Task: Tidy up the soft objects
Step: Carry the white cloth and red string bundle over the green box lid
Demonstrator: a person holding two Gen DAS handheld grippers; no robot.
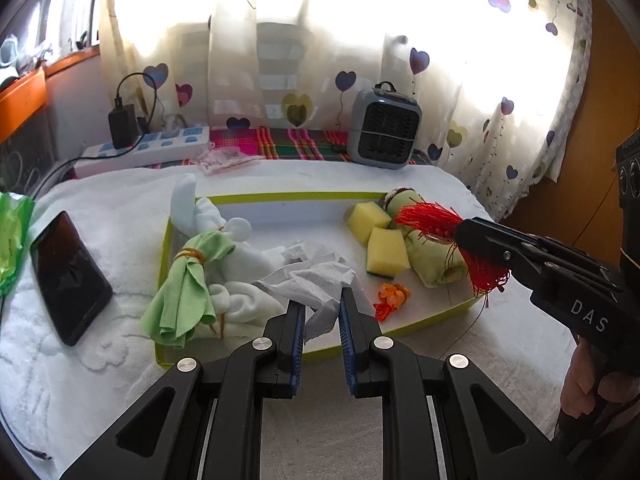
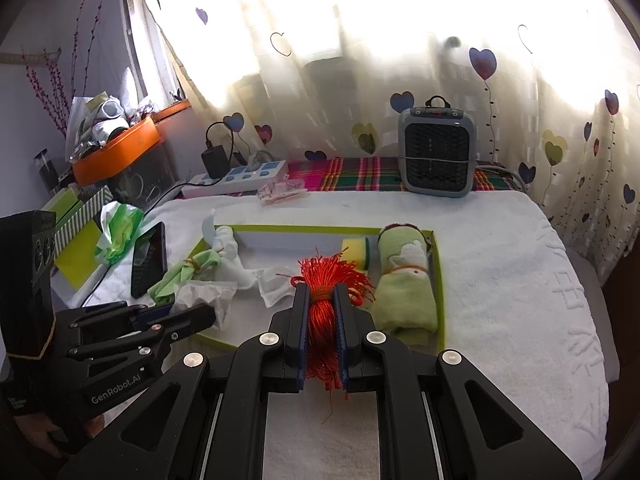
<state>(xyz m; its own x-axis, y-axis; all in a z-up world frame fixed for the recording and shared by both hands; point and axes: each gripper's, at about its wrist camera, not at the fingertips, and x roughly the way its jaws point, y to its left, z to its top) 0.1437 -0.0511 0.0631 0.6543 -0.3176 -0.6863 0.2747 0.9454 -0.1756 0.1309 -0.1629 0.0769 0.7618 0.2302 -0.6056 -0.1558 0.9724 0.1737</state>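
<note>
The right claw (image 2: 322,312) is clamped on a red tassel (image 2: 326,280), held above the near middle of the green-rimmed tray (image 2: 439,264) on the white towel (image 2: 500,280). The left claw (image 1: 322,312) pinches a crumpled white tissue (image 1: 316,280) over the tray's near edge. Yellow sponges (image 1: 386,250) and a rolled green cloth (image 2: 404,292) lie at the tray's right; a tied green cloth (image 1: 188,280) lies at its left.

Red tassel (image 2: 326,316) pinched upright; crumpled white tissue (image 1: 316,280) lies in tray (image 1: 280,197).
</note>
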